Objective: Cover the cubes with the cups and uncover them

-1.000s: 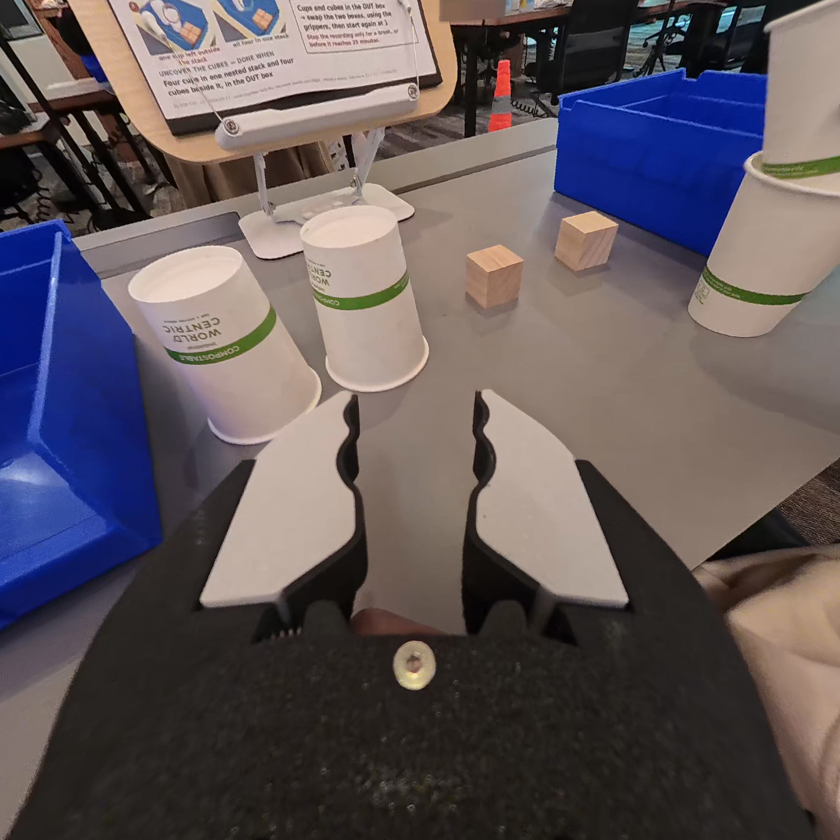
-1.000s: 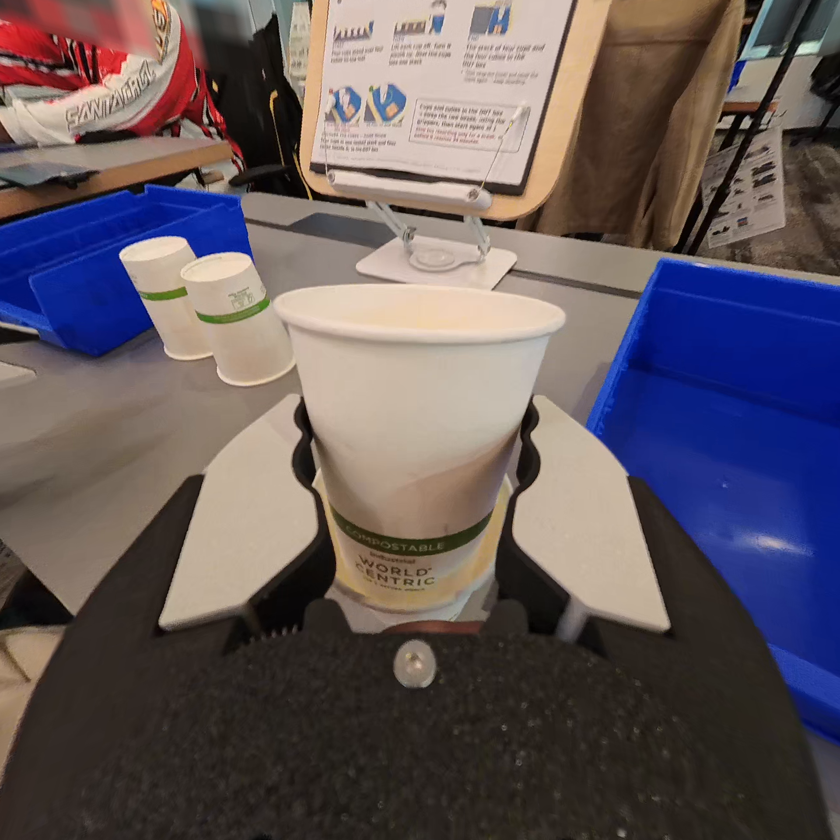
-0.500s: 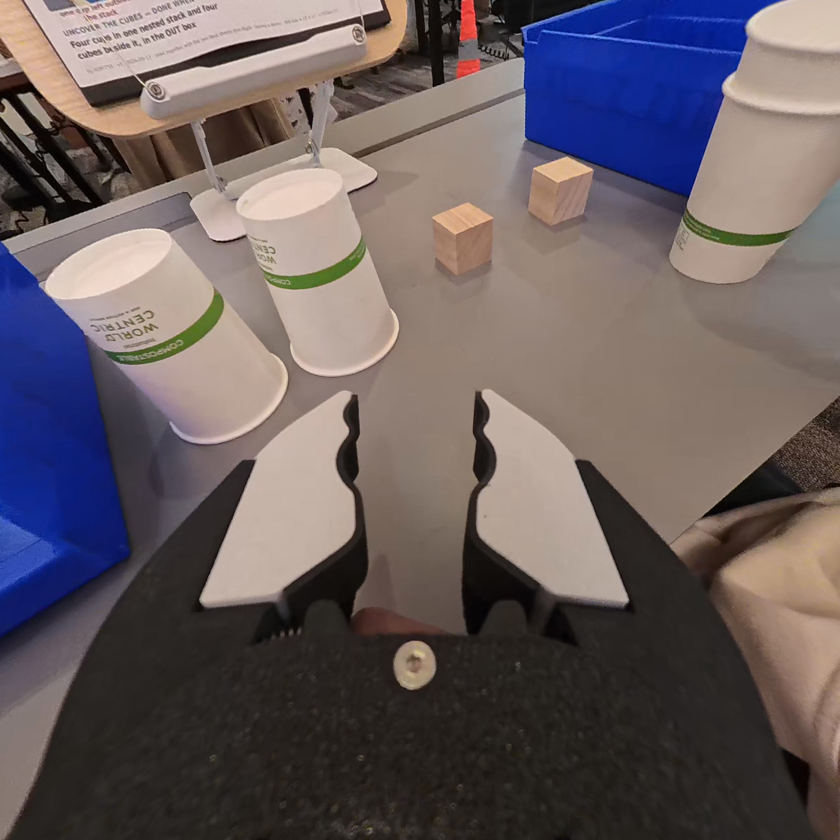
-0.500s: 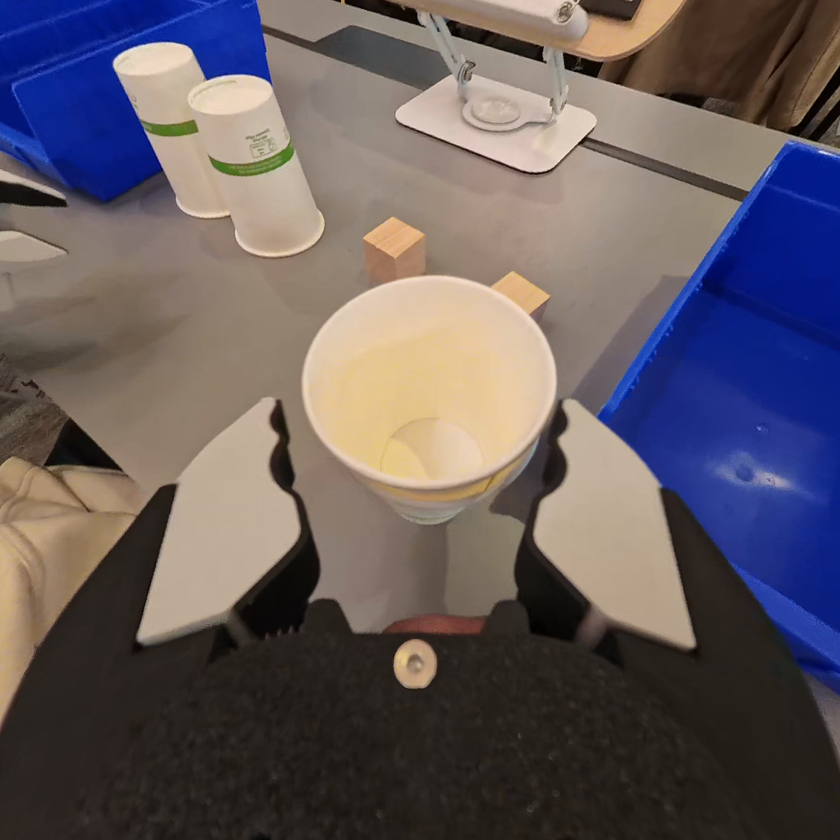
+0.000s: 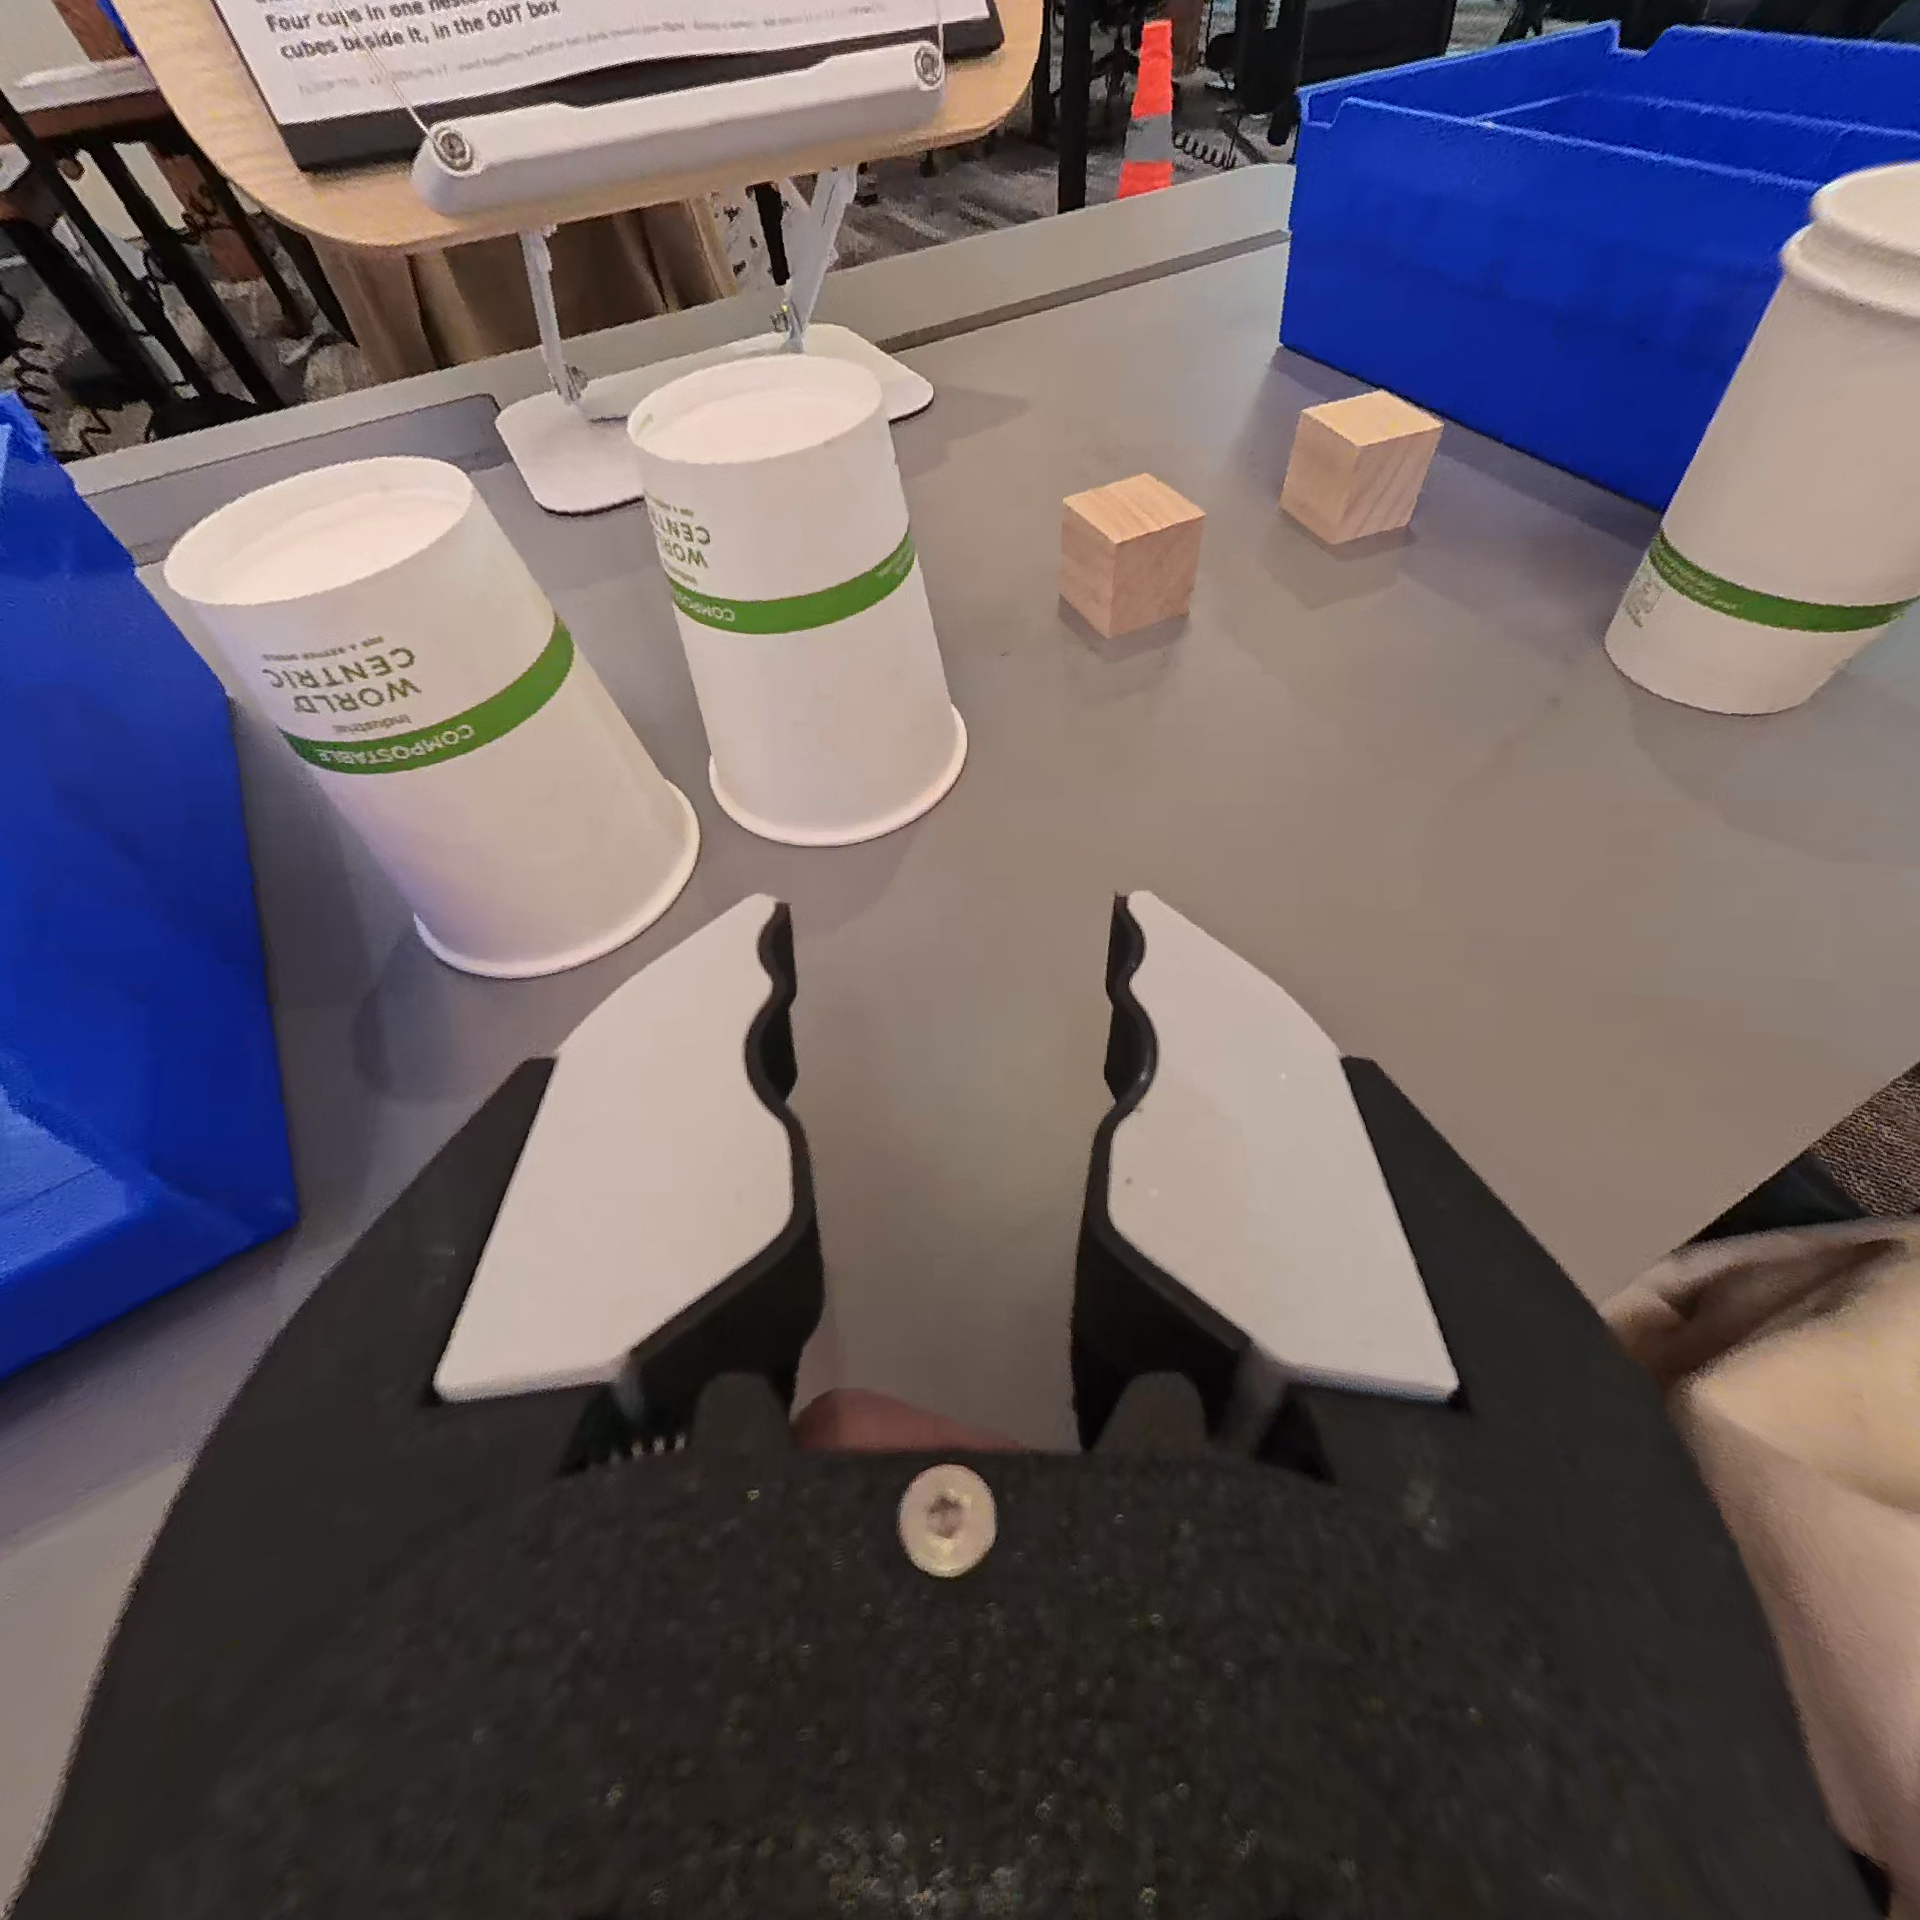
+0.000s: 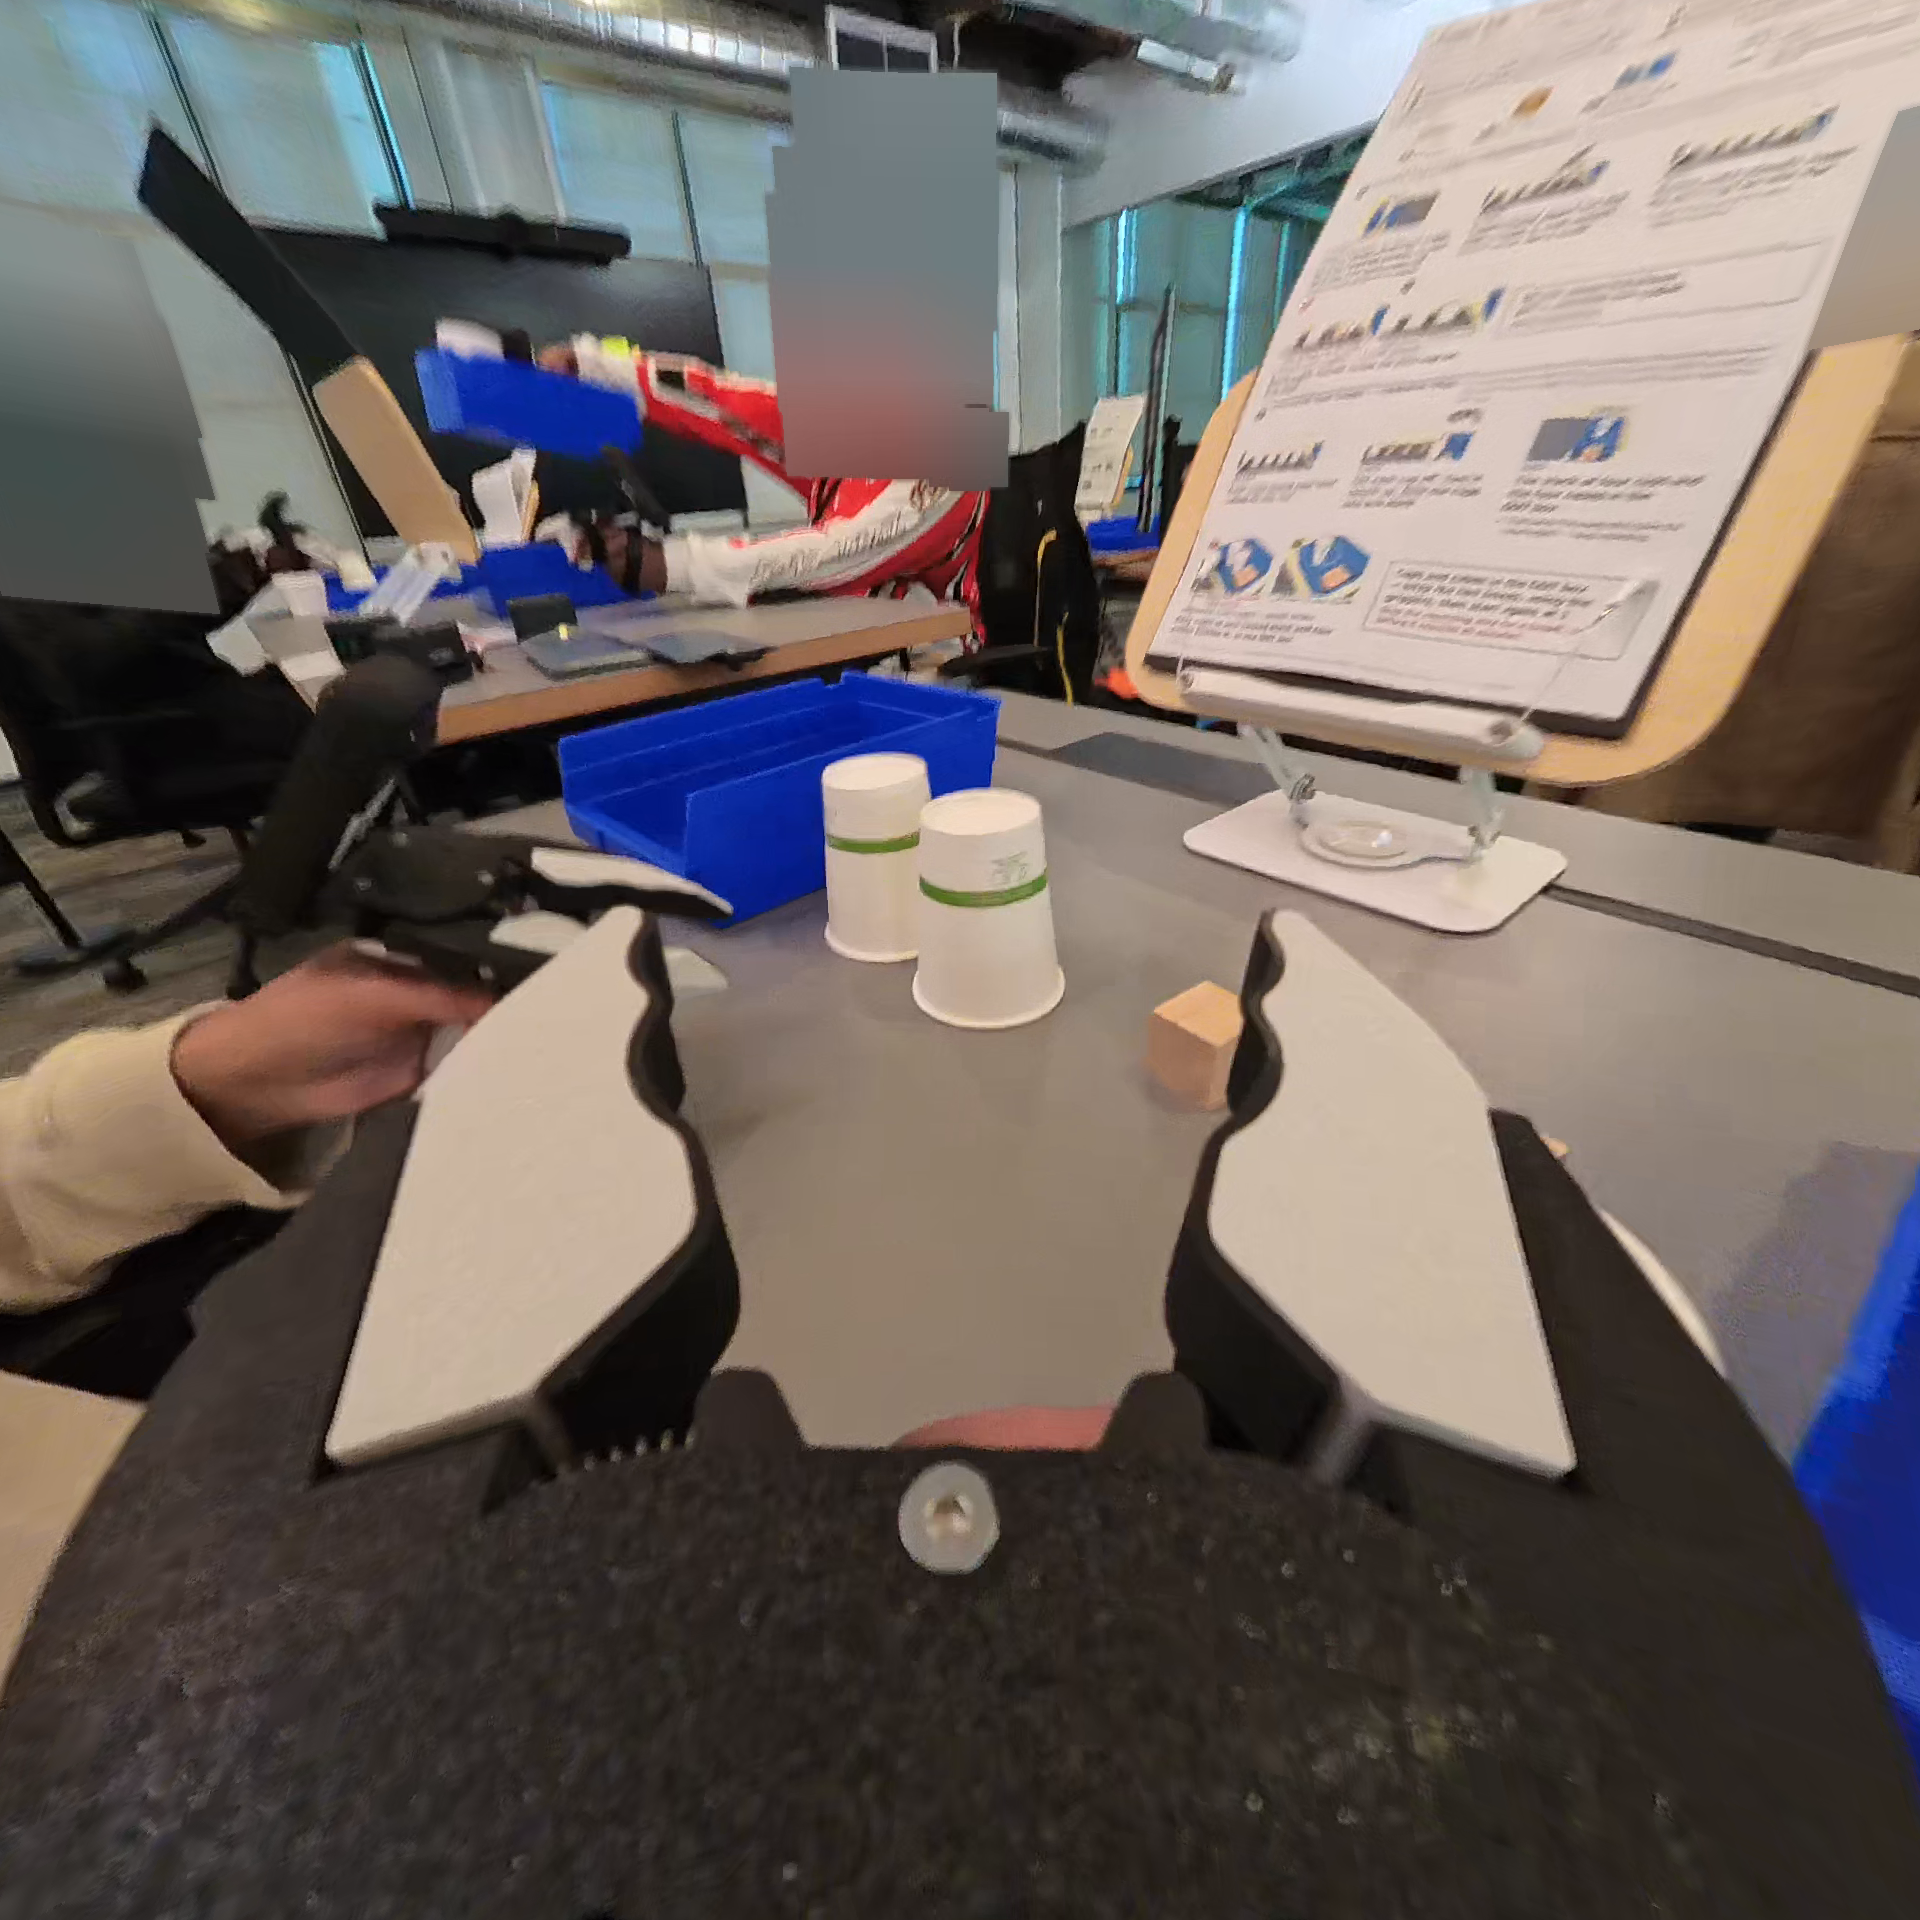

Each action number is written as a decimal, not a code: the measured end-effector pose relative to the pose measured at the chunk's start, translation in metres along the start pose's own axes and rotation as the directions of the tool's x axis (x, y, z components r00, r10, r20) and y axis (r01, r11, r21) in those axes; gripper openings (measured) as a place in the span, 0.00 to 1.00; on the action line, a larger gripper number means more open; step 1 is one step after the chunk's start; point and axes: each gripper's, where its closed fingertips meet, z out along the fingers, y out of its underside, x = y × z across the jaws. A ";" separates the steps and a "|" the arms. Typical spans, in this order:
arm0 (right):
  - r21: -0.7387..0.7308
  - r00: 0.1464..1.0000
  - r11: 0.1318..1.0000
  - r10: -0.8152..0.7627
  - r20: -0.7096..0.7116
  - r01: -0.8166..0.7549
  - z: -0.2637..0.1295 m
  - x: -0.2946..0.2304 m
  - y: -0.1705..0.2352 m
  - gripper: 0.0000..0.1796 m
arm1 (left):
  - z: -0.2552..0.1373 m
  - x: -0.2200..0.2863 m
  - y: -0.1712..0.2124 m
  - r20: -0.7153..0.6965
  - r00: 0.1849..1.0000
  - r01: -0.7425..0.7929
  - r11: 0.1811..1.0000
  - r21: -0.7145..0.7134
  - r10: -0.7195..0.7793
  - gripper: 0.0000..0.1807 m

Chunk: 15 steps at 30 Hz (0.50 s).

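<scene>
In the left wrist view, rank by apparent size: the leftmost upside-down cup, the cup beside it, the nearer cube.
1. Leftmost cup, though it is nearer the camera.
2. Cup beside it; the two are likely alike in real size.
3. Nearer cube, clearly smallest.

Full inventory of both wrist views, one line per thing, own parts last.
cups: two, white with green band, upside down, table left, side by side
cup stack: one, white, upside down, right edge of left view; count in it unclear
cubes: two, wood, bare, mid-table
bins: two, blue, left and right table ends
stand: one, wood board with sheet, back of table
table: one, grey
left tool: open, empty
right tool: open, empty
sleeve: cream, left arm
</scene>
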 end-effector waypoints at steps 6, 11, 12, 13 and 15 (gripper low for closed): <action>-0.093 0.998 0.996 -0.009 0.063 0.015 0.020 -0.024 0.027 0.57 | 0.020 -0.002 -0.011 0.043 0.999 -0.015 0.999 -0.033 0.016 0.34; -0.110 0.996 0.992 -0.054 0.067 0.061 0.019 -0.028 0.029 0.56 | 0.067 -0.020 -0.042 0.131 0.991 -0.007 0.997 -0.080 0.017 0.39; -0.111 0.996 0.992 -0.059 0.063 0.066 0.018 -0.027 0.029 0.56 | 0.077 -0.024 -0.047 0.149 0.989 0.005 0.996 -0.087 0.008 0.41; -0.110 0.996 0.992 -0.060 0.064 0.066 0.017 -0.027 0.028 0.55 | 0.086 -0.030 -0.051 0.178 0.984 0.014 0.996 -0.088 0.002 0.41; -0.108 0.996 0.993 -0.043 0.081 0.052 0.015 -0.029 0.027 0.54 | 0.102 -0.041 -0.052 0.223 0.974 -0.009 0.994 -0.106 0.033 0.42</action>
